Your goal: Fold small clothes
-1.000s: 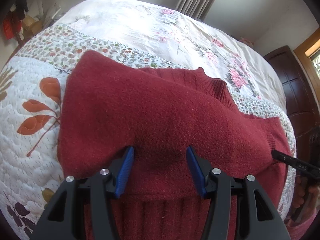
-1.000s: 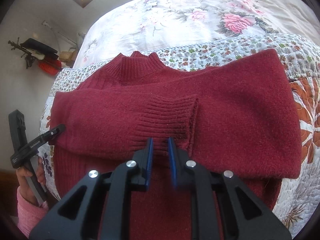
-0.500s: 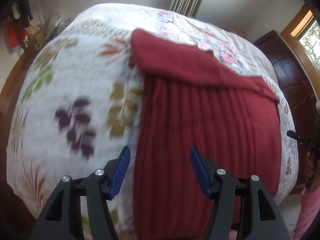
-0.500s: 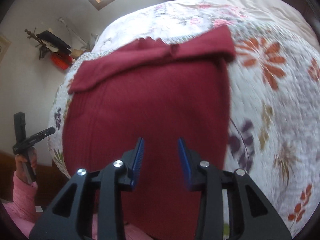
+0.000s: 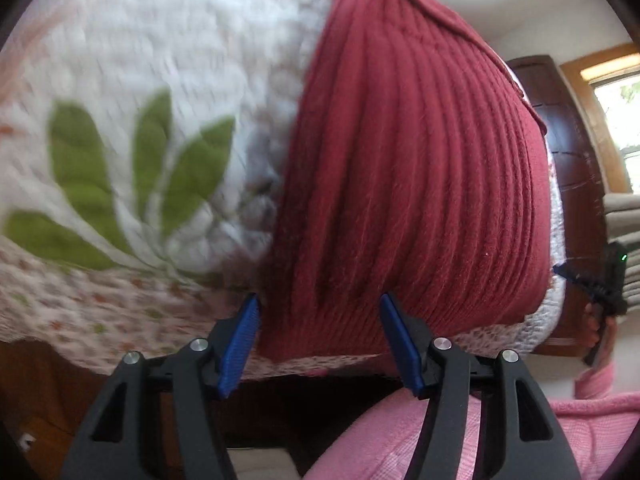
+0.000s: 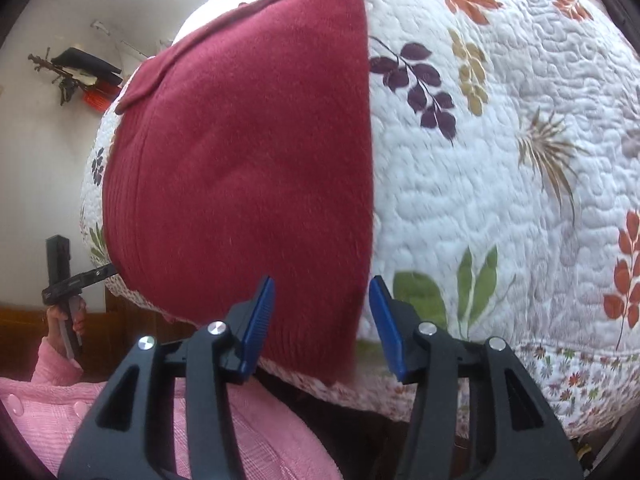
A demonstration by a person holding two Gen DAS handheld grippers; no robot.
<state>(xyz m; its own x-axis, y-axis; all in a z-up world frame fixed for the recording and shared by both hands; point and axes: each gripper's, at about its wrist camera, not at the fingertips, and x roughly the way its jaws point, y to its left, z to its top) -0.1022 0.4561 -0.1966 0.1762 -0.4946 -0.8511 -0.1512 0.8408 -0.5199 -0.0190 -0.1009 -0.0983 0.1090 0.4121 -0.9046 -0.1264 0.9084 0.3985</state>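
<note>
A dark red knitted sweater (image 5: 420, 168) lies flat on the quilted bed, sleeves folded across its far end, its ribbed hem at the near bed edge. My left gripper (image 5: 320, 308) is open, its blue pads straddling the hem's left corner without gripping it. In the right wrist view the sweater (image 6: 248, 152) fills the left half. My right gripper (image 6: 322, 294) is open around the hem's right corner. The other gripper shows at each view's edge: the right one (image 5: 600, 292) and the left one (image 6: 72, 280).
The white quilt (image 6: 500, 152) with leaf prints spreads right of the sweater, and left of it (image 5: 140, 100) in the left wrist view. A pink sleeve (image 6: 60, 400) and pink clothing (image 5: 440, 440) sit just below the grippers. A dark wooden door (image 5: 576, 168) stands at the right.
Both grippers pulled back from the folded sleeves toward the near bed edge and now sit at the hem corners. The right gripper opened from nearly shut to wide open.
</note>
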